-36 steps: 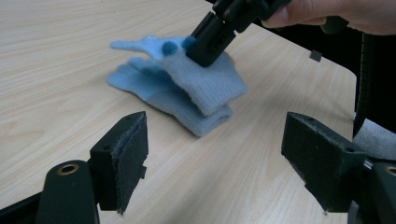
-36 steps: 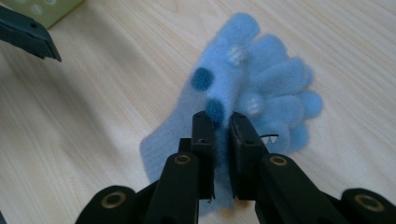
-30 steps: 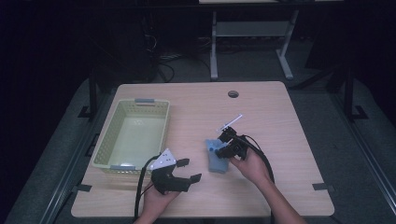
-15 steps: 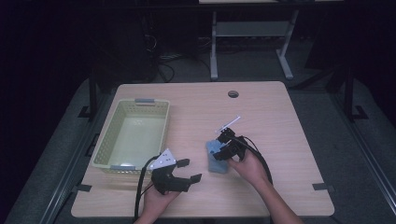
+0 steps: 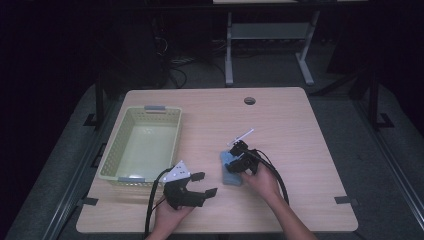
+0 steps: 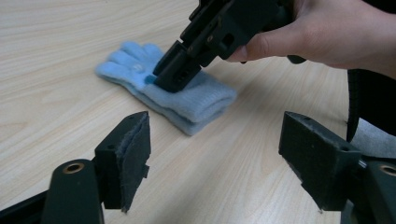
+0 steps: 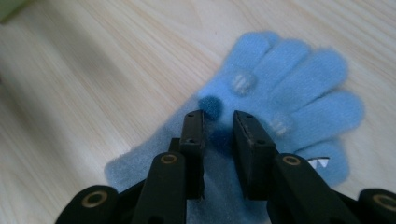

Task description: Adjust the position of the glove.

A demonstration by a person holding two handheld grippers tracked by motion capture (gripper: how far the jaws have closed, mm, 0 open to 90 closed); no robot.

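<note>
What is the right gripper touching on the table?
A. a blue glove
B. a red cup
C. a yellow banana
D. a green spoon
A: the right gripper presses its jaws down onto the fuzzy blue glove lying flat on the wooden table, pinching a bit of its fabric between them.

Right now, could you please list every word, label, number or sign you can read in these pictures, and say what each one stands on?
None can be read.
Glove: a small white tag at its edge bears dark marks, too cut off and blurred to read.
Glove fingertips: pale woven patches, no letters.
Basket, table, left gripper and right gripper: no text visible.
</note>
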